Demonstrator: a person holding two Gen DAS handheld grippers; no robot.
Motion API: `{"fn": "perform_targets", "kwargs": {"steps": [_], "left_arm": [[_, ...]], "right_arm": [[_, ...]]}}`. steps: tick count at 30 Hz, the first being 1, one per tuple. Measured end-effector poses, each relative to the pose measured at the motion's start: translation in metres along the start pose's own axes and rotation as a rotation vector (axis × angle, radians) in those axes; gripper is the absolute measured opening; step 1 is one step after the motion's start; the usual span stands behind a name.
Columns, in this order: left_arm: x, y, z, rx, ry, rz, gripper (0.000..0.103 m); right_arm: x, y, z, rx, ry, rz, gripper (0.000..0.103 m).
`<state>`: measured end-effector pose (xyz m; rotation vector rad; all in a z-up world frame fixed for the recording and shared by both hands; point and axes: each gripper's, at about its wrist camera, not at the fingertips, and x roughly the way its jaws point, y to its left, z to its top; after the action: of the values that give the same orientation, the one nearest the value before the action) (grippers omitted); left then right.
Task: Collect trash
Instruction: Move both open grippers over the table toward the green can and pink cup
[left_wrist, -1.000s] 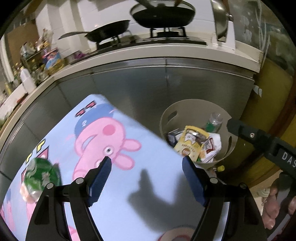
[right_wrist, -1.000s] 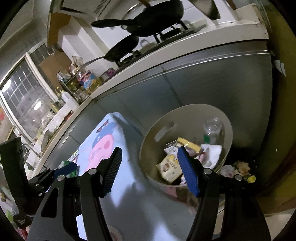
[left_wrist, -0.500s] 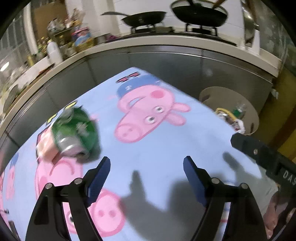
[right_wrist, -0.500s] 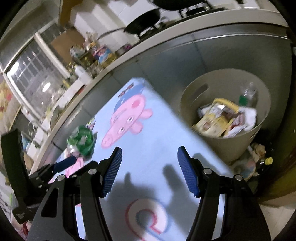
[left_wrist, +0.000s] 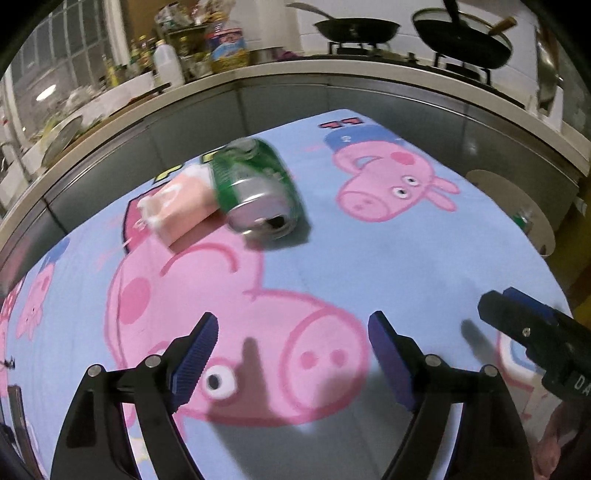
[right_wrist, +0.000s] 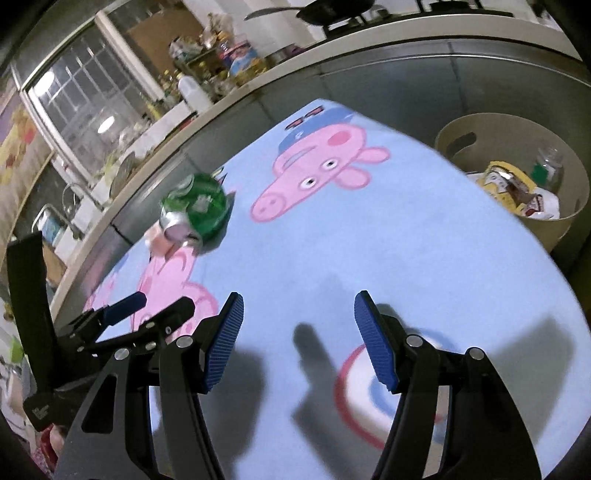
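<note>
A green drink can lies on its side on the pig-print tablecloth, touching a pink packet. My left gripper is open and empty, above the cloth, short of the can. My right gripper is open and empty over the cloth; the can lies far to its upper left. A beige trash bin with wrappers and a bottle stands past the table's right edge; its rim shows in the left wrist view. The left gripper appears in the right wrist view, the right one in the left.
A steel-fronted kitchen counter runs behind the table with pans on a stove and bottles and packets at the left. Litter lies beside the bin outside the cloth.
Both grippers swung left, away from the bin and toward the can. The can and pink packet now sit near the centre of the left wrist view; the bin has slid to the right edge.
</note>
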<state>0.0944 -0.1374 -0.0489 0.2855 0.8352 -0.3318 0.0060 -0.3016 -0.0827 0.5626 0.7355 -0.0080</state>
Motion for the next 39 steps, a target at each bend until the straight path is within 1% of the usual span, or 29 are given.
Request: {"fn": "perform_targets", "kwargs": {"steps": [5, 6, 11, 13, 16, 19, 22, 24, 28, 33, 39], "left_arm": [[0.000, 0.021, -0.011, -0.034, -0.006, 0.032, 0.085], [0.001, 0.027, -0.015, -0.042, -0.006, 0.041, 0.085], [0.006, 0.050, -0.026, -0.081, 0.008, 0.069, 0.085], [0.010, 0.060, -0.030, -0.102, 0.018, 0.075, 0.085], [0.014, 0.071, -0.035, -0.129, 0.030, 0.076, 0.086], [0.016, 0.080, -0.037, -0.156, 0.024, 0.070, 0.089], [0.019, 0.090, -0.040, -0.189, 0.029, 0.041, 0.092], [0.021, 0.094, -0.040, -0.200, 0.034, 0.039, 0.097], [0.022, 0.092, -0.039, -0.193, 0.038, 0.037, 0.098], [0.022, 0.094, -0.039, -0.190, 0.037, 0.027, 0.099], [0.022, 0.093, -0.040, -0.192, 0.035, 0.025, 0.099]], "right_arm": [[0.012, 0.018, -0.010, -0.051, 0.027, -0.030, 0.063], [0.014, 0.020, -0.012, -0.061, 0.031, -0.039, 0.064], [0.020, 0.037, -0.021, -0.143, -0.005, -0.101, 0.078], [0.023, 0.043, -0.024, -0.173, -0.009, -0.125, 0.085], [0.028, 0.047, -0.024, -0.206, -0.008, -0.150, 0.091], [0.030, 0.046, -0.022, -0.188, -0.003, -0.124, 0.097], [0.029, 0.044, -0.022, -0.163, -0.018, -0.108, 0.097], [0.030, 0.044, -0.023, -0.157, -0.020, -0.105, 0.097], [0.031, 0.046, -0.021, -0.160, -0.012, -0.117, 0.097], [0.036, 0.054, -0.022, -0.188, -0.001, -0.178, 0.097], [0.037, 0.053, -0.021, -0.148, -0.012, -0.193, 0.097]]}}
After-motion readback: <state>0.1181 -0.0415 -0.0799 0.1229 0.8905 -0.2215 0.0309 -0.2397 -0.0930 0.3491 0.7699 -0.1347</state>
